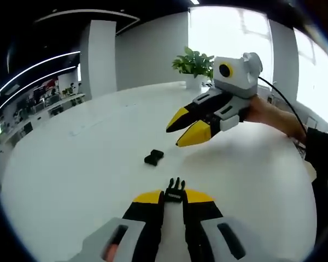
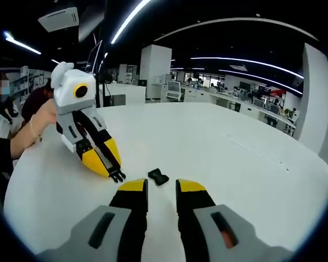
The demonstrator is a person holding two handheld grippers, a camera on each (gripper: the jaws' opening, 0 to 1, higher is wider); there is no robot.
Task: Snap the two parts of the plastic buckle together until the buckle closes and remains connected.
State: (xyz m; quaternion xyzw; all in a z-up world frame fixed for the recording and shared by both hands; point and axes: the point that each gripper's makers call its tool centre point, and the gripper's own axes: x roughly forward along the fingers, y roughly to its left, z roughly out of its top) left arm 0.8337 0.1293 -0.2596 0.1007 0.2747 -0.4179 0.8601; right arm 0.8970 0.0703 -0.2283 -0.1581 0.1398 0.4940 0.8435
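Note:
The black pronged half of the buckle sticks out from the yellow tips of my left gripper, which is shut on it just above the white table. The black socket half lies loose on the table a little ahead of it. My right gripper hovers beyond and to the right of the socket, jaws slightly apart. In the right gripper view, my right gripper stands open and empty, with the socket half just past its tips. My left gripper comes in from the left with the pronged half.
The white round table stretches wide around the parts. A potted plant stands at its far edge. A person's hand holds the right gripper. Another person sits at the table's edge, with office desks beyond.

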